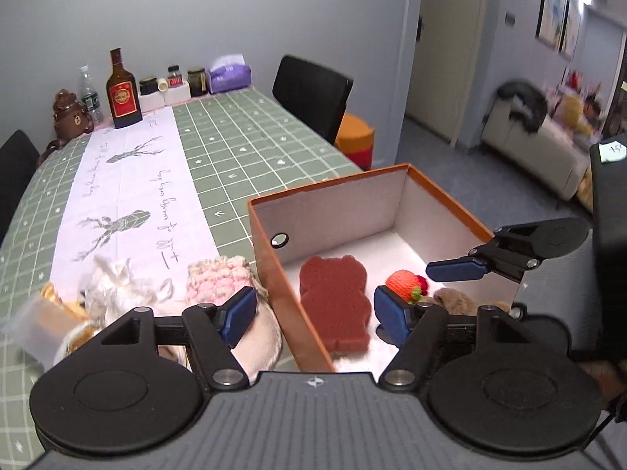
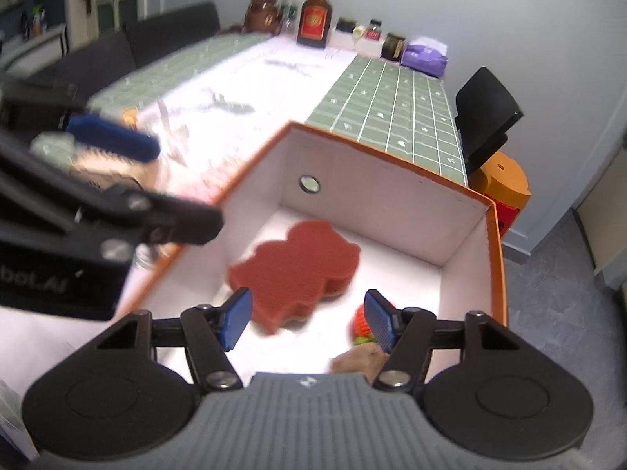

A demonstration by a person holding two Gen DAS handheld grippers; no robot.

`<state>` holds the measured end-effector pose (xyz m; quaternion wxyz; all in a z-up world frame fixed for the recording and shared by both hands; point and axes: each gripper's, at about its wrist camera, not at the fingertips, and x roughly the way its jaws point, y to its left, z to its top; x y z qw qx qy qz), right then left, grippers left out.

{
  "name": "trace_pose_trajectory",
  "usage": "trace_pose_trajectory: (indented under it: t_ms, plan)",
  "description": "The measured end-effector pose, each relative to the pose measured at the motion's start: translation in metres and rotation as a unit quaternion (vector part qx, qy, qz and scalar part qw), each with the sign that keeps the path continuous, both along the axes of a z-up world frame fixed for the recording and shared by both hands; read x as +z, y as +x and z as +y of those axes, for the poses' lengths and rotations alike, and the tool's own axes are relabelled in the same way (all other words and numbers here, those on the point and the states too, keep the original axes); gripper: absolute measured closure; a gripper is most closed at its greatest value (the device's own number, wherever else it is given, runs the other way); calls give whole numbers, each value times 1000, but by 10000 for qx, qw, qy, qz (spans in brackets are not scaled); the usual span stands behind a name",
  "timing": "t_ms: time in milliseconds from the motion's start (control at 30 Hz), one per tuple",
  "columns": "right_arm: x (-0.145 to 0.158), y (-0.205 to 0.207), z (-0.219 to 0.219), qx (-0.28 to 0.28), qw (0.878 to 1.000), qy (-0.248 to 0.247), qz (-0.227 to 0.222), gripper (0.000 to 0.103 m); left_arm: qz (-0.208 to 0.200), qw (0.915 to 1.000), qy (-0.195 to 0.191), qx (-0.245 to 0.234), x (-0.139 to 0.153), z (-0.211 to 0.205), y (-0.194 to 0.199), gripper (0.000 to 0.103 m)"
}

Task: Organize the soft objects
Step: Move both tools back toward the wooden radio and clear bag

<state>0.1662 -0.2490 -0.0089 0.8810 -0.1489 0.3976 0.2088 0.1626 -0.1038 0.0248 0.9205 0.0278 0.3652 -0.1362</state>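
An orange box (image 1: pixel 270 243) with white inner walls stands on the green checked tablecloth (image 1: pixel 250 137). Inside it lie a dark red bear-shaped sponge (image 1: pixel 335 301) (image 2: pixel 298 270), a crocheted strawberry (image 1: pixel 403 284) (image 2: pixel 360 323) and a brown plush piece (image 1: pixel 454 299) (image 2: pixel 360 360). My left gripper (image 1: pixel 315 313) hangs open astride the box's left wall, holding nothing. My right gripper (image 2: pixel 308 319) is open above the box floor, just over the sponge's near edge, with nothing gripped. Left of the box lie a pink crocheted pouch (image 1: pixel 215 278), a white fluffy item (image 1: pixel 117 286) and a beige soft piece (image 1: pixel 262 337).
At the table's far end stand a liquor bottle (image 1: pixel 123 94), a brown bear jar (image 1: pixel 70 111), small jars and a purple tissue pack (image 1: pixel 229 74). A black chair (image 1: pixel 309 90) and an orange stool (image 1: pixel 354 137) stand on the right side. A plastic packet (image 1: pixel 35 325) lies near left.
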Motion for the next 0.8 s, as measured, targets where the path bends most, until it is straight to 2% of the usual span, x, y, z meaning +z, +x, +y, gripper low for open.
trace_pose_trajectory:
  t_ms: [100,267,333,433,567,700,800]
  plan:
    - [9,-22,7,-68,9995,182,-247,40,-144,9993,-307,146,-5,21,-24,22]
    - [17,-63,30,-51,9967,391,-704,37,-405,9959,-547,588,-14,58,-59,23]
    - [16,-78,40,40,9952,381,-903,33,-453,9932,-717,795,-17,75,-71,23]
    - [14,-97,56,-21,9922,317,-1209,33,-475,9889,-882,1098,-24,99,-87,24]
    - [12,-120,75,-112,9884,526,-1419,33,-627,9855,-813,1354,-34,119,-105,24]
    - [3,-141,94,-147,9852,581,-1605,33,-893,9823,-588,1535,-45,132,-127,24]
    - [-7,-152,103,-142,9835,587,-1708,33,-981,9798,-579,1644,-52,143,-142,24]
